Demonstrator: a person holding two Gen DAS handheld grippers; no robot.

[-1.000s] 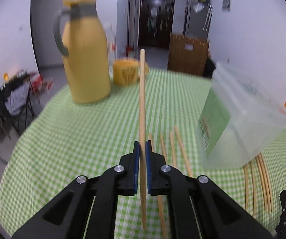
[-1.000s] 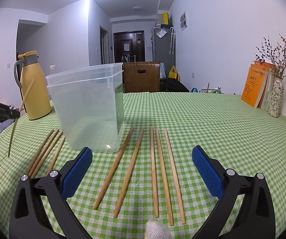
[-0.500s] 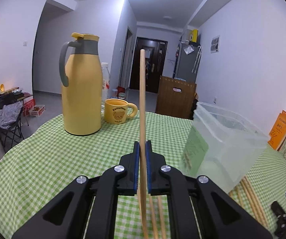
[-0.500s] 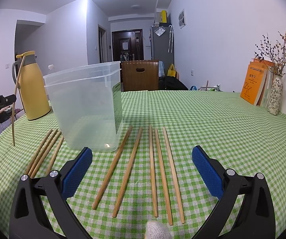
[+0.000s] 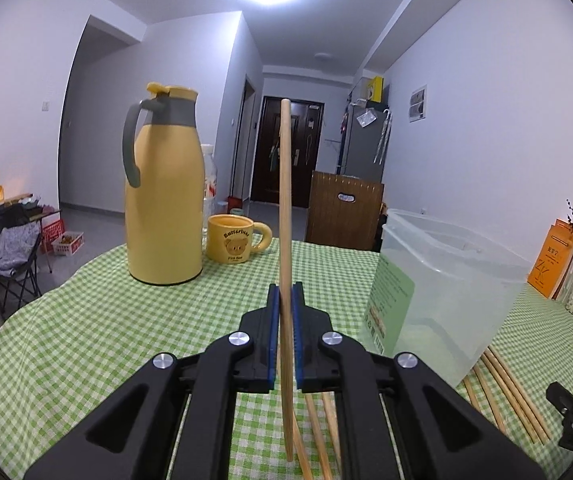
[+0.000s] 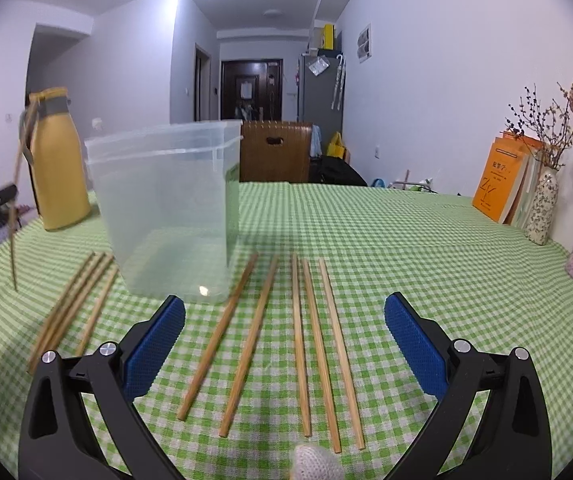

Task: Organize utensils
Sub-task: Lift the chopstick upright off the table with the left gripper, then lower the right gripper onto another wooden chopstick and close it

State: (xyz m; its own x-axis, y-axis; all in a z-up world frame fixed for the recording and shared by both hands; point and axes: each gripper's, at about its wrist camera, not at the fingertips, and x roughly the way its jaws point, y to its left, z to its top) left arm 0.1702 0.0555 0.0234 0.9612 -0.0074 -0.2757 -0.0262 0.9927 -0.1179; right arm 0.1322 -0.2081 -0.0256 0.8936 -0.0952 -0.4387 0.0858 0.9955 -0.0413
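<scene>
Clamped tight, the left gripper [image 5: 285,334] pinches 1 chopstick [image 5: 285,208] upright above the green checked tablecloth [image 5: 86,320], clear plastic bin [image 5: 446,292] at its 3 o'clock. Right gripper [image 6: 285,344] gapes wide, empty, over 5 loose chopsticks [image 6: 306,336] at 12 o'clock.

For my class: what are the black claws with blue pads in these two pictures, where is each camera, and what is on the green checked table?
No robot here: a person holds a two-finger gripper in each hand, with a camera on each looking along its fingers. In the left view, the left gripper is shut on one upright chopstick. In the right view, the right gripper is open and empty above five chopsticks lying in a row. The tablecloth also carries a clear plastic tub, a yellow flask and a mug. More chopsticks lie beside the tub.
</scene>
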